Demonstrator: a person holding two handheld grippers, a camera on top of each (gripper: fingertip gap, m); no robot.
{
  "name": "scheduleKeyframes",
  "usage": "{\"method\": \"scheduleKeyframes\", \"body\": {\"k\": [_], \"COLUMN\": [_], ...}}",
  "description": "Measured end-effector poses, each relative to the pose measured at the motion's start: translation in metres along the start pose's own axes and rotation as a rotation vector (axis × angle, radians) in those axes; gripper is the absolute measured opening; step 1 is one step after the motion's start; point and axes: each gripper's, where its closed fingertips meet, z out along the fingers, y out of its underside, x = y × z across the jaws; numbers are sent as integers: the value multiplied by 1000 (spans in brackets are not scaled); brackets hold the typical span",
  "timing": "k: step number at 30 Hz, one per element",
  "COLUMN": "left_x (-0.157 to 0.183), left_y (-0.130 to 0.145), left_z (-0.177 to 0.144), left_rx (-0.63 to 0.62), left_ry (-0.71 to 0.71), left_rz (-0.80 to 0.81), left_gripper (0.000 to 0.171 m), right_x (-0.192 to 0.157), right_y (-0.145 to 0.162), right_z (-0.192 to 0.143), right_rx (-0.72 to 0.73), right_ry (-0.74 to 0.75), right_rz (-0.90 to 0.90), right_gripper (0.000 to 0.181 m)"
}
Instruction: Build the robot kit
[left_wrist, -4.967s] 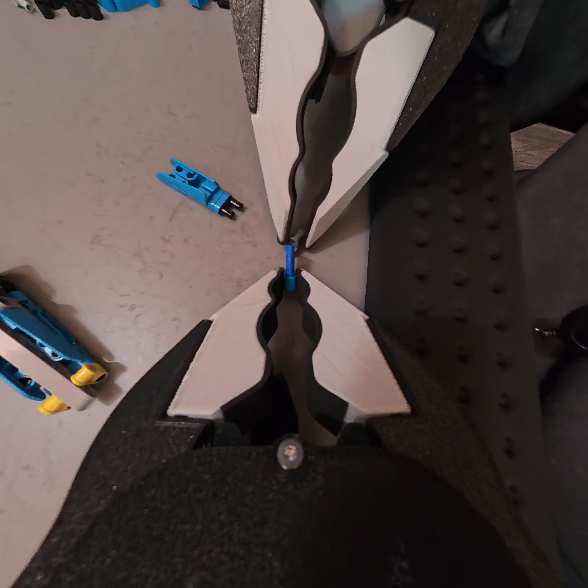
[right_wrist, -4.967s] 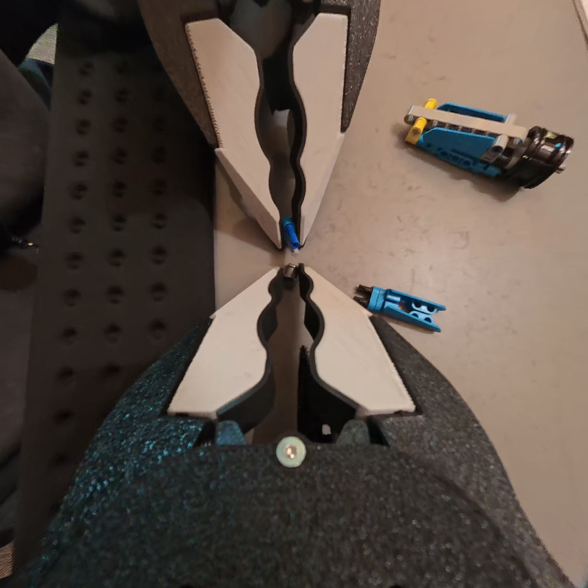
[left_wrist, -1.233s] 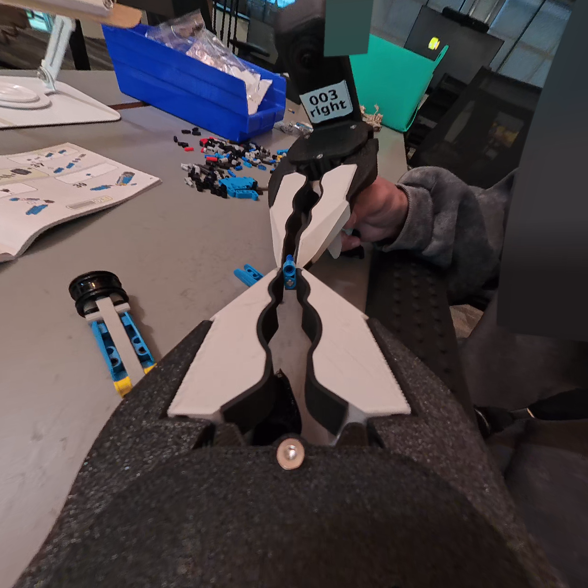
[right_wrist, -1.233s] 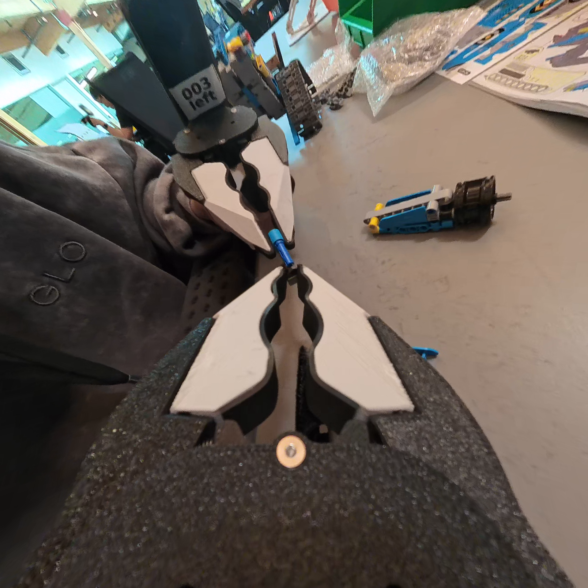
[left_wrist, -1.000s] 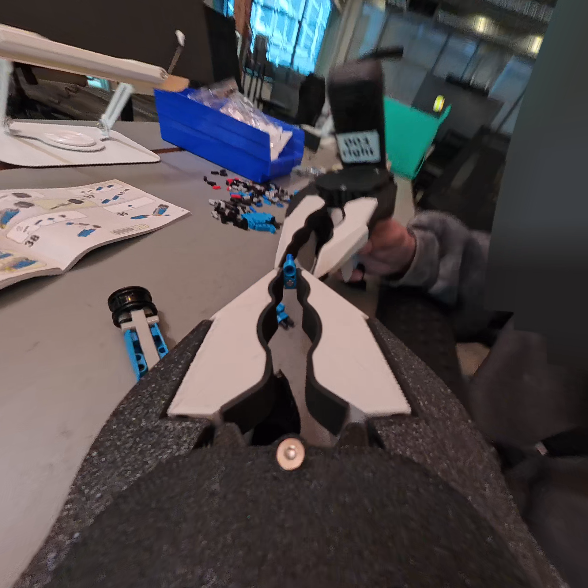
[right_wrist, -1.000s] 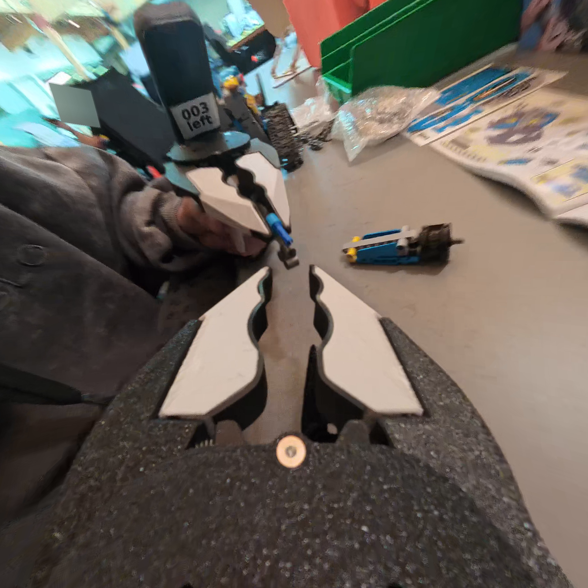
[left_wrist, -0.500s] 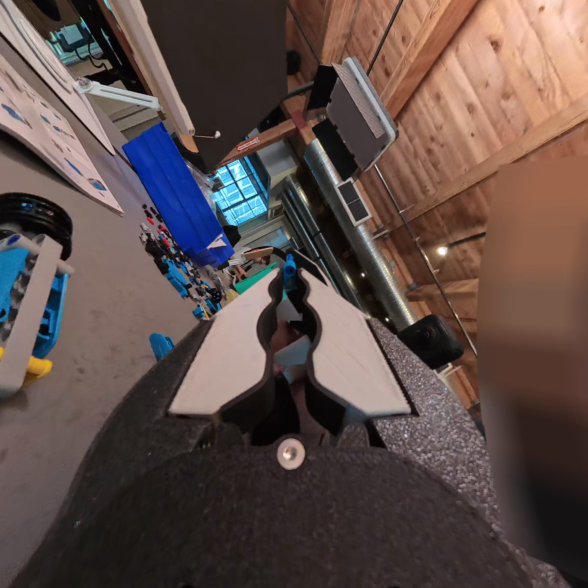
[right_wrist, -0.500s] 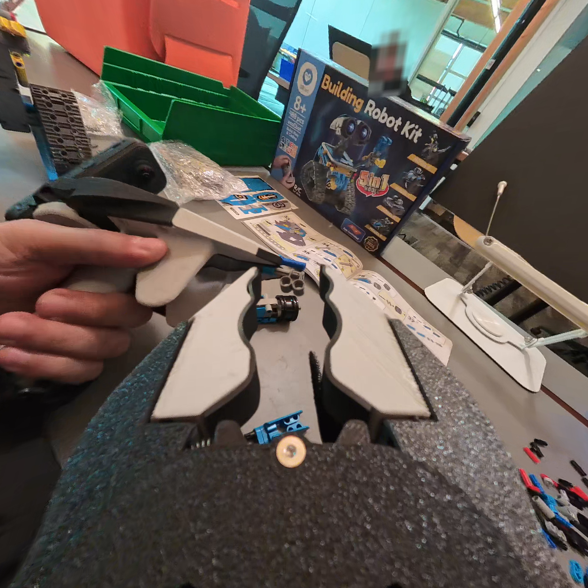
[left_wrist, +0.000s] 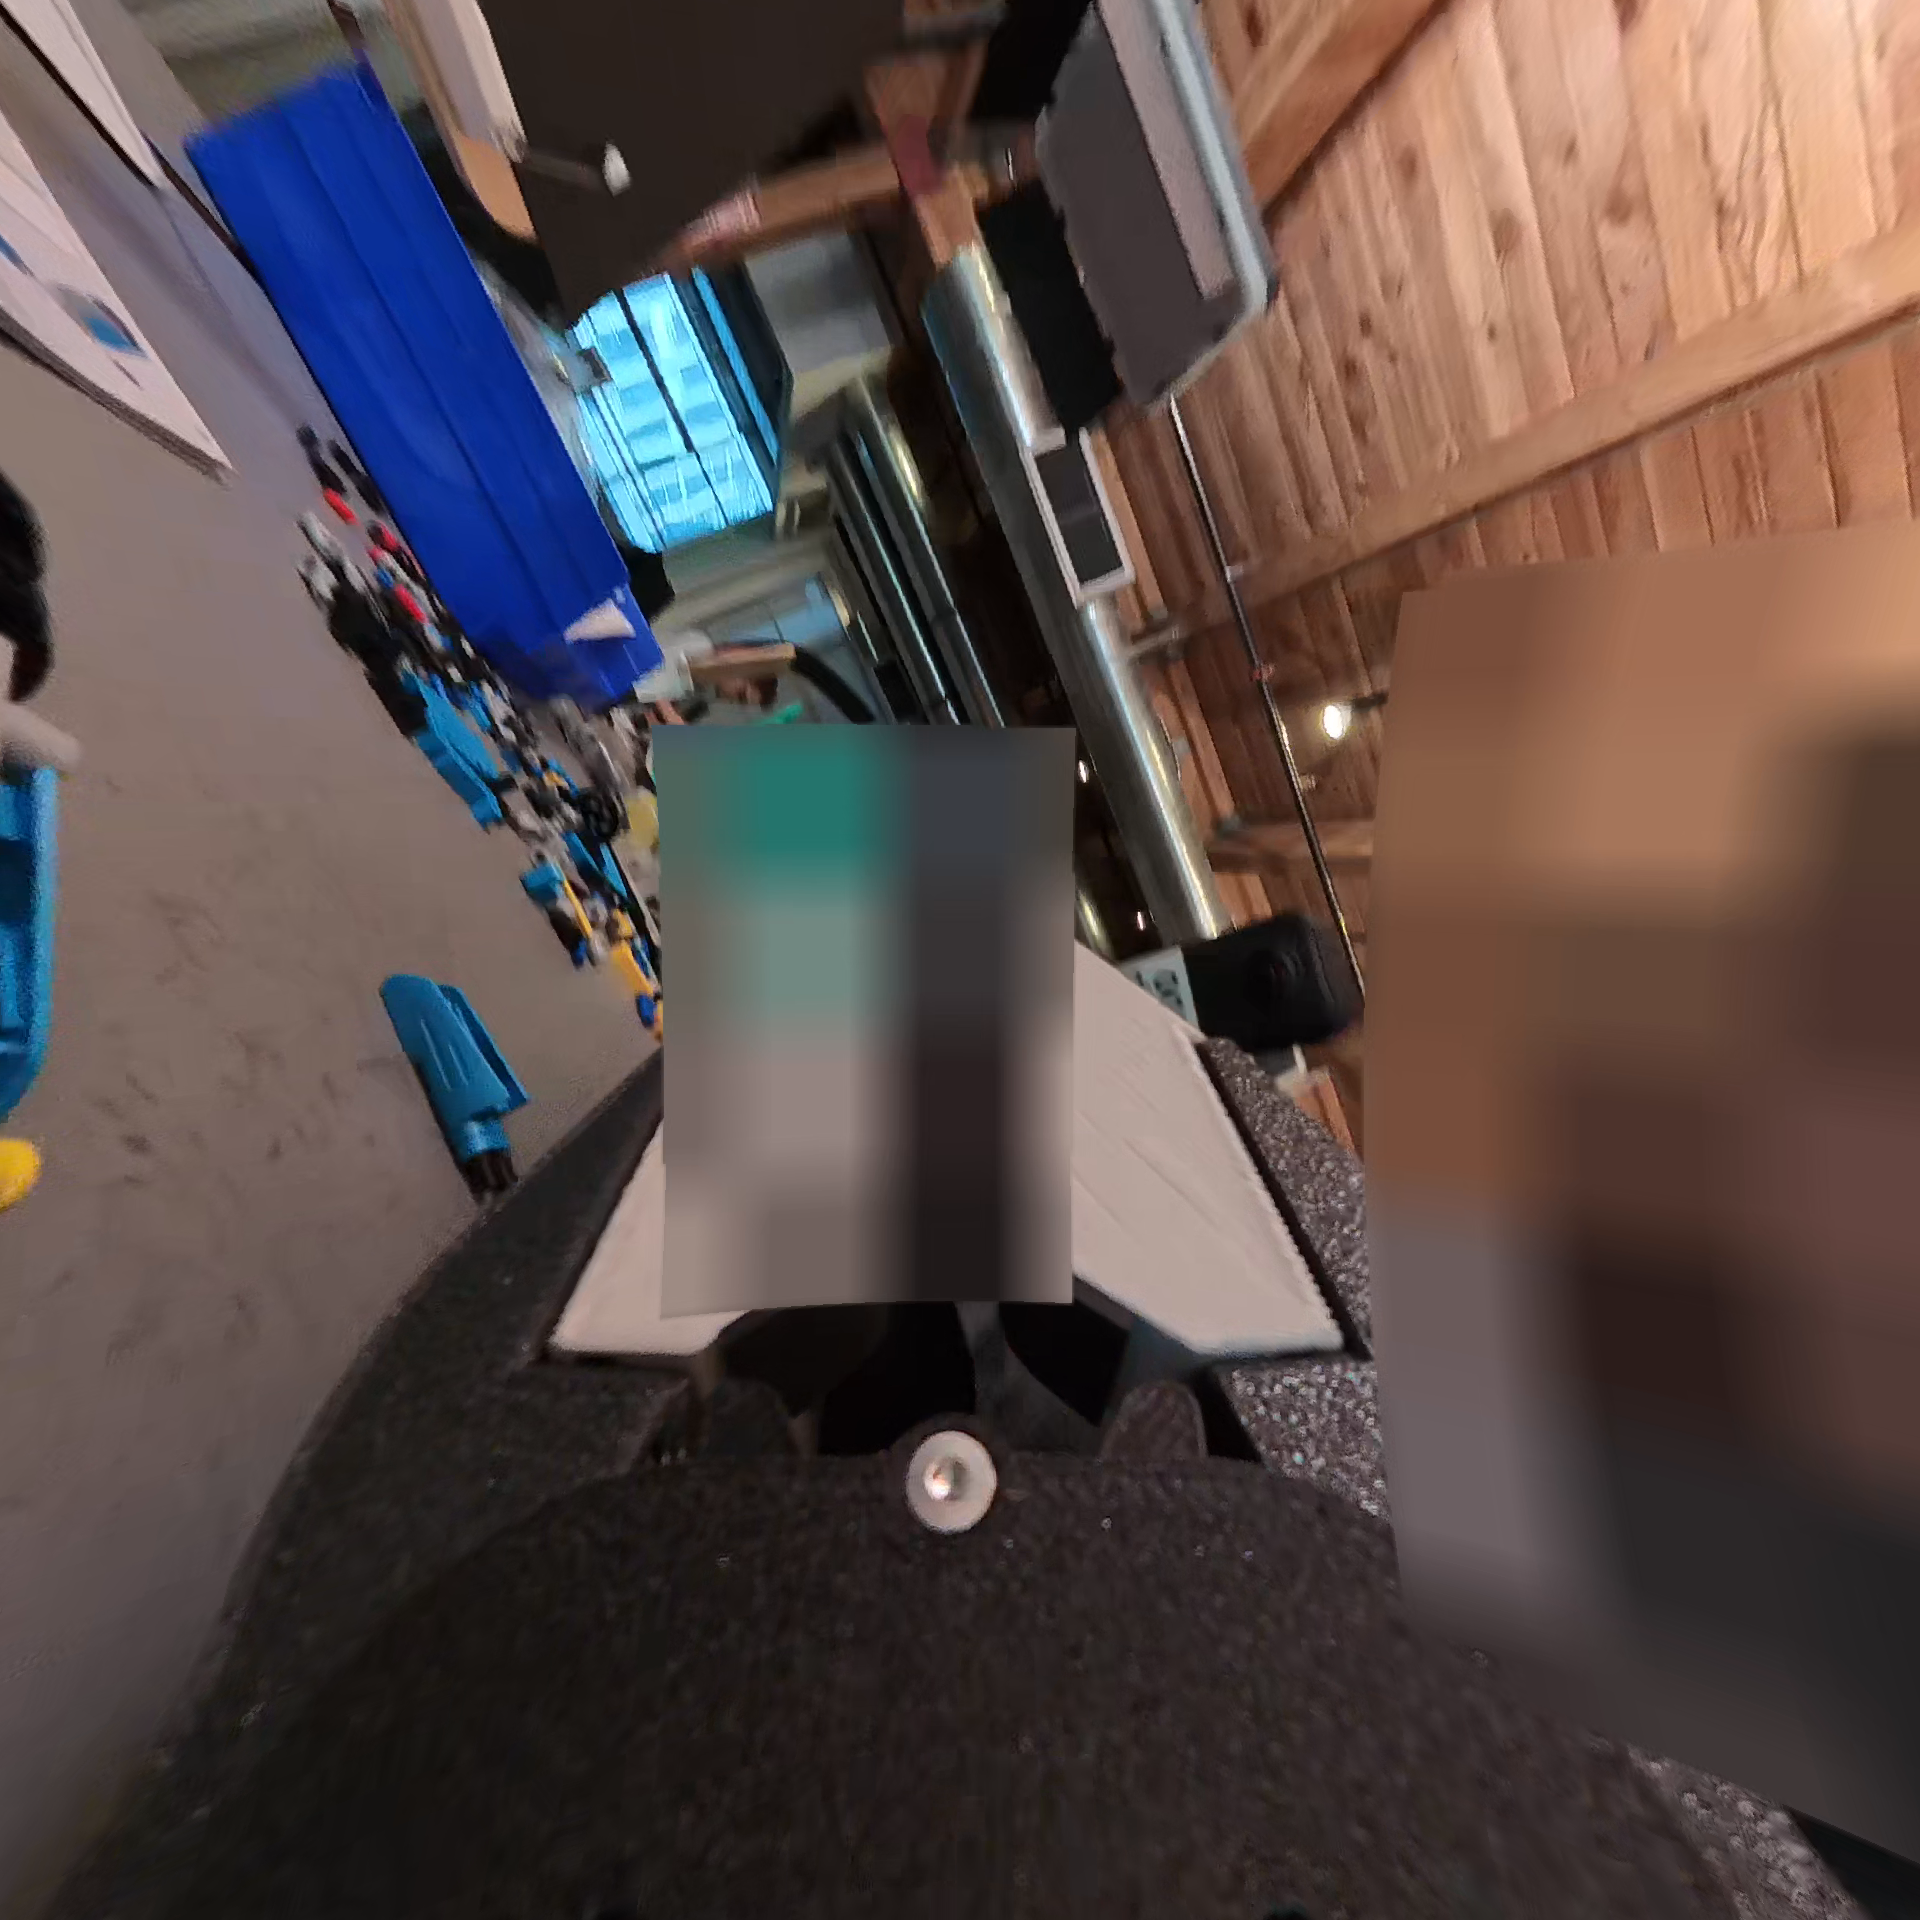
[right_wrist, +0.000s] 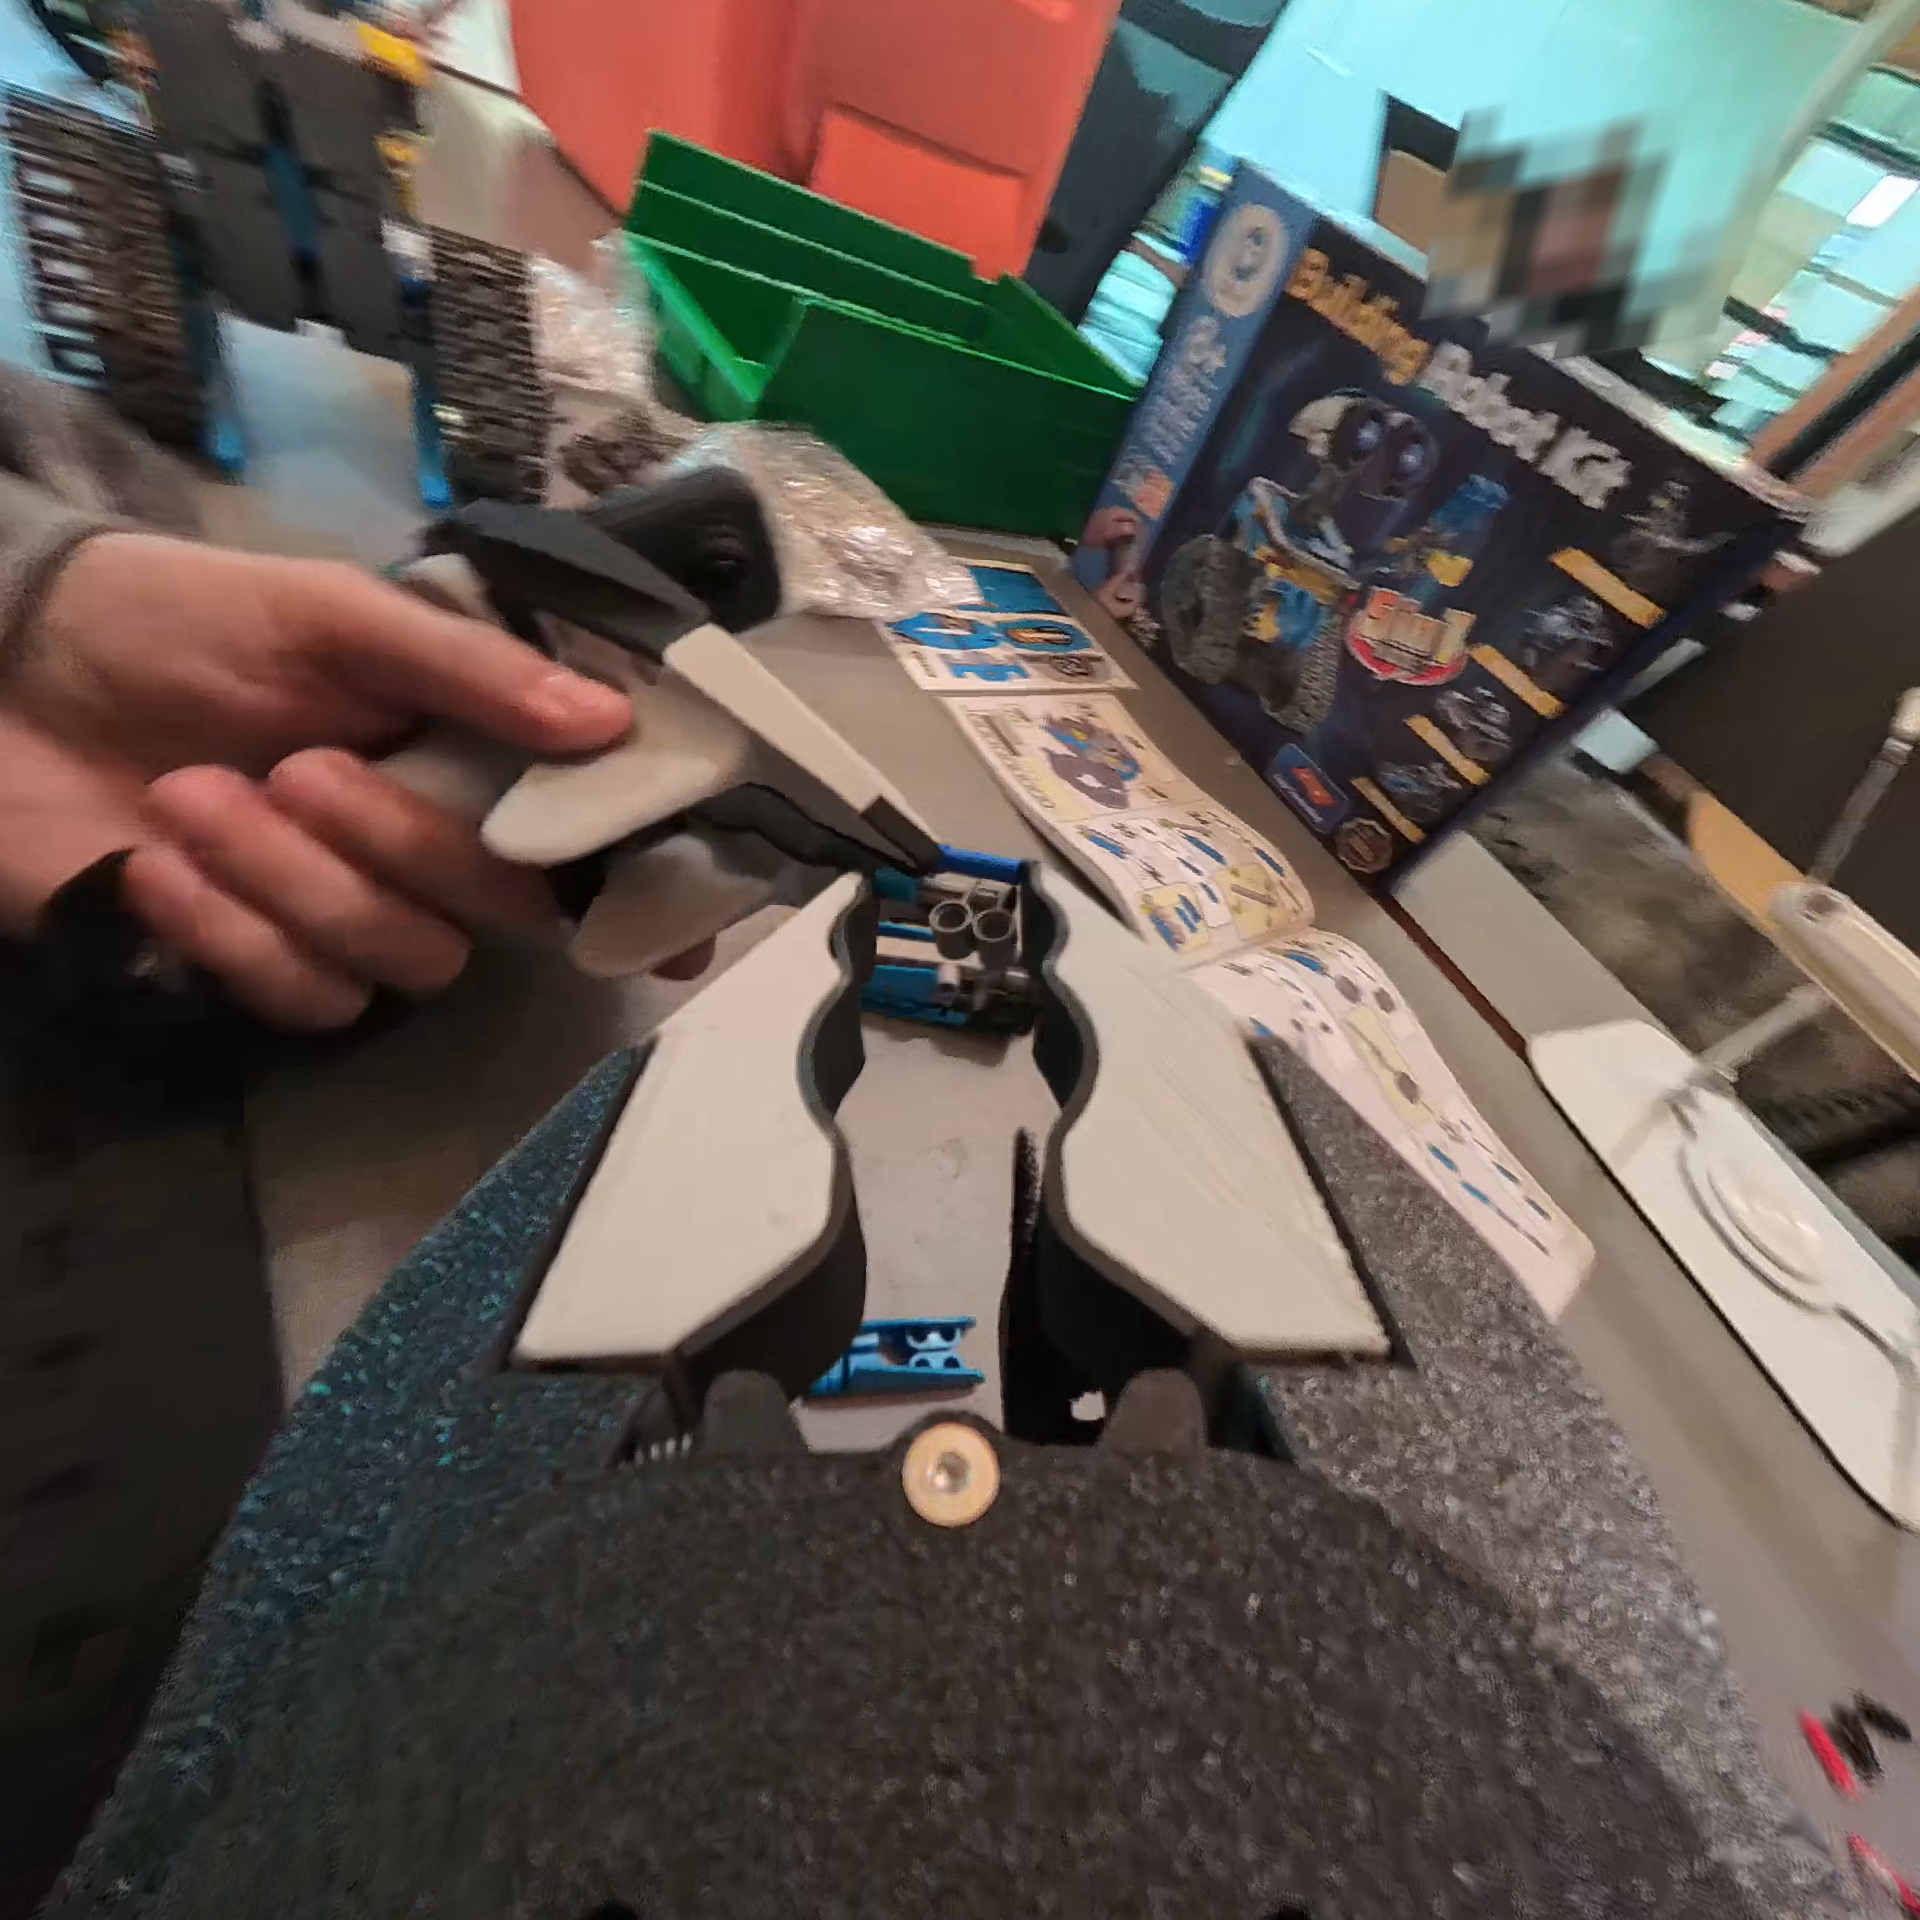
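Note:
In the right wrist view a hand holds my left gripper (right_wrist: 912, 854) side-on, shut on a short blue pin (right_wrist: 977, 862). A small grey double-hole connector (right_wrist: 971, 927) hangs on the pin's end. My right gripper (right_wrist: 945, 904) is open, with its two fingertips on either side of that connector; I cannot tell if they touch it. In the left wrist view a blur patch hides the fingertips, and only the white fingers (left_wrist: 1164, 1164) show. A blue assembly with a black wheel (right_wrist: 935, 992) lies on the table behind the connector. A small blue piece (right_wrist: 904, 1356) lies below the right gripper and also shows in the left wrist view (left_wrist: 447, 1070).
A green bin (right_wrist: 883, 343), a plastic bag (right_wrist: 831, 520), a dark kit box (right_wrist: 1403, 582) and open instruction sheets (right_wrist: 1195, 852) stand behind. A white lamp base (right_wrist: 1714, 1226) is at the right. A blue bin (left_wrist: 416, 416) and loose parts (left_wrist: 468, 748) lie beyond the left gripper. The tips of both grippers are at nearly the same place.
The right gripper let go of the grey connector, which stayed on the blue pin, and opened wide. Both grippers swung upward. The right fingers have since narrowed around the connector.

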Motion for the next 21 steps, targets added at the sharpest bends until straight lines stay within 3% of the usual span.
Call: {"method": "scheduleKeyframes", "body": {"k": [5,13,21], "left_x": [0,-22,-32], "left_y": [25,10,12], "left_z": [1,-6,-8], "left_rx": [-259,-185,-197], "left_ry": [-70,-258,-298], "left_rz": [158,287,250], "left_gripper": [6,6,6], "right_x": [-16,-7,-12], "right_y": [3,22,32], "right_z": [-18,-1,4], "right_rx": [27,-132,-198], "right_ry": [-277,16,-30], "right_rz": [48,-141,-138], "right_gripper": [27,29,26]}}
